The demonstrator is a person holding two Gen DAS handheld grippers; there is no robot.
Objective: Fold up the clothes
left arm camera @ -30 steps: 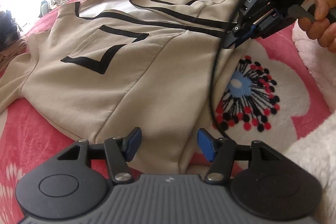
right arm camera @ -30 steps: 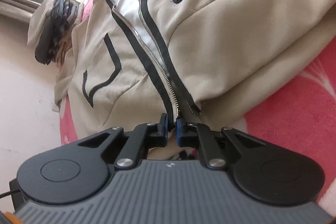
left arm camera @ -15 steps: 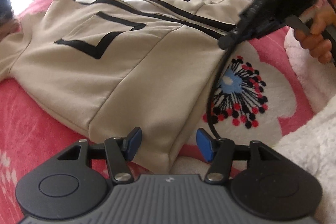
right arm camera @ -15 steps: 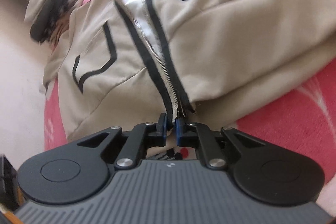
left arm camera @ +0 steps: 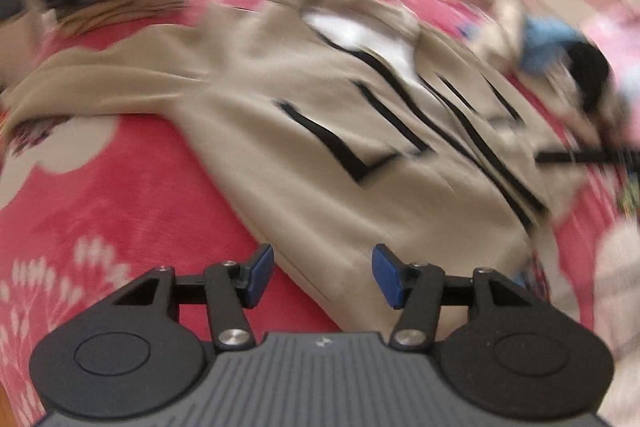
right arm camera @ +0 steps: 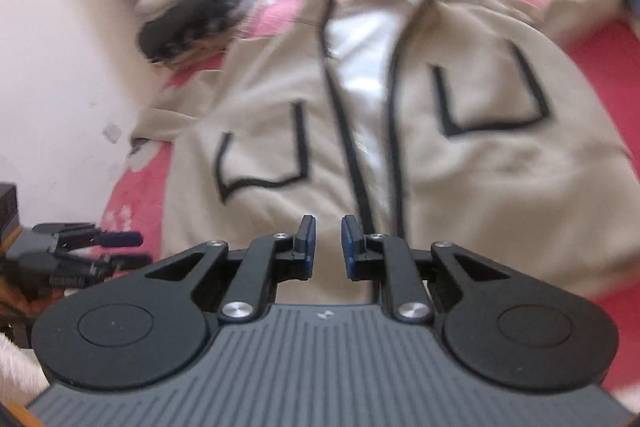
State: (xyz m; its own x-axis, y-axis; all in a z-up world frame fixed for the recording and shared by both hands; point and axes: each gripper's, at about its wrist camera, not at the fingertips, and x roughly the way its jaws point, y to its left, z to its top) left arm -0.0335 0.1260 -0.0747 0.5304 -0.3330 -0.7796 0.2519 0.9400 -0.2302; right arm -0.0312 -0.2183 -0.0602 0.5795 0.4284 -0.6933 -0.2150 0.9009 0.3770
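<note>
A beige jacket [right arm camera: 460,155] is spread zip-up on the pink blanket [left arm camera: 100,195], filling the middle of both views, which are blurred. The right gripper [right arm camera: 328,247] is seen above the hem at the zip; its jaws are opening, a narrow gap is shown, and nothing is held. The left gripper [left arm camera: 322,275] is half open and empty, over the hem at lower centre. For a clean fold, one side edge should be pinched at hem and shoulder, and laid inward without dragging the body.

One beige jacket [left arm camera: 320,147], two claws [left arm camera: 318,277], one blanket [left arm camera: 100,207]
</note>
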